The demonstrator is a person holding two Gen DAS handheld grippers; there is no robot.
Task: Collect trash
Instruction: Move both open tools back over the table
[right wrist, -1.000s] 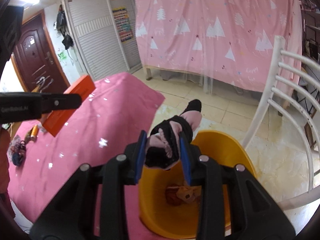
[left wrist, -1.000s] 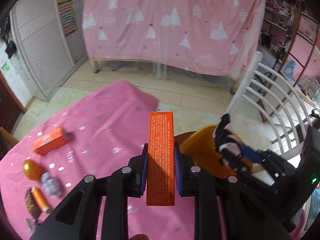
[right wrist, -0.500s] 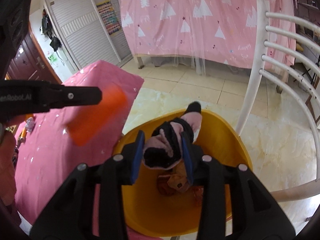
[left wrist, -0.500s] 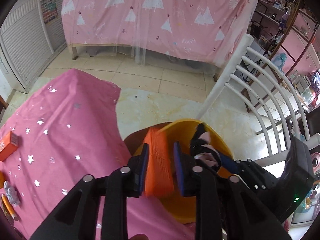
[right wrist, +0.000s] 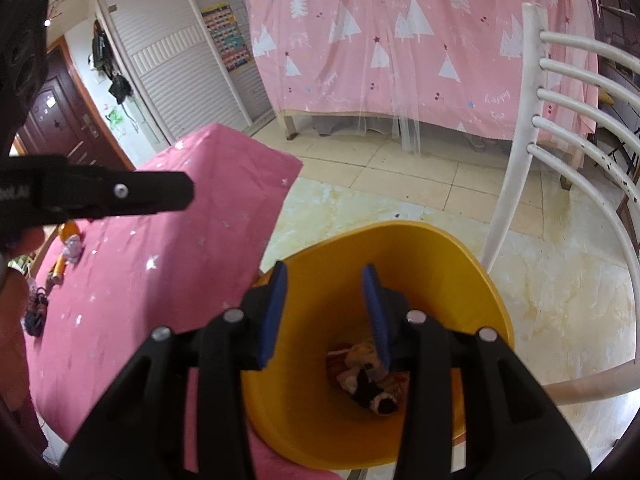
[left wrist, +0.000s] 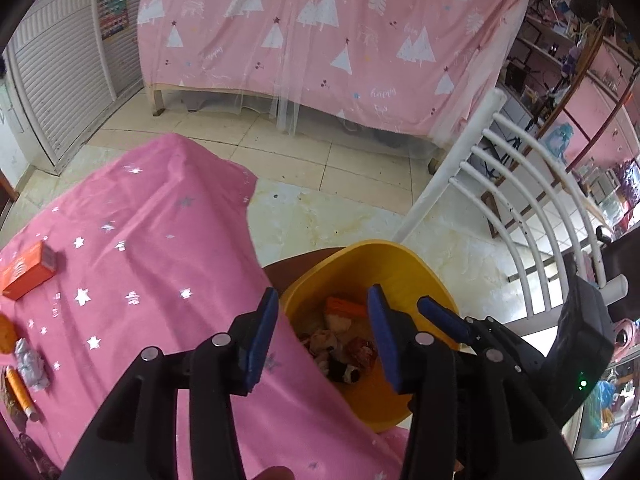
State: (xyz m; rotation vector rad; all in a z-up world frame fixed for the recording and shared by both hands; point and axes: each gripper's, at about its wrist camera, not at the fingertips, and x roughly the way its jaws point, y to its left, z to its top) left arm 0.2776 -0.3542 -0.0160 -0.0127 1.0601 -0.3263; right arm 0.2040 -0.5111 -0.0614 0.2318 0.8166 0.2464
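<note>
A yellow bin [left wrist: 372, 264] stands beside the pink-clothed table [left wrist: 152, 240]; in the right wrist view the bin [right wrist: 448, 264] fills the lower middle. Inside lie an orange box [left wrist: 344, 307] and a black-and-pink wrapper [right wrist: 370, 390] with other scraps. My left gripper [left wrist: 322, 334] is open and empty over the bin's near rim. My right gripper [right wrist: 324, 316] is open and empty above the bin. Another orange box [left wrist: 28, 270], a silver wad [left wrist: 30, 364] and an orange tube [left wrist: 20, 394] lie on the table's left.
A white slatted chair [right wrist: 560, 128] stands right behind the bin. A bed with a pink tree-print cover [left wrist: 328, 40] is at the back. Tiled floor lies between. The left gripper's arm [right wrist: 100, 196] crosses the right wrist view.
Both grippers opened over the bin. The long orange box left the left gripper and the black-and-pink wrapper left the right one; both now lie in the bin.
</note>
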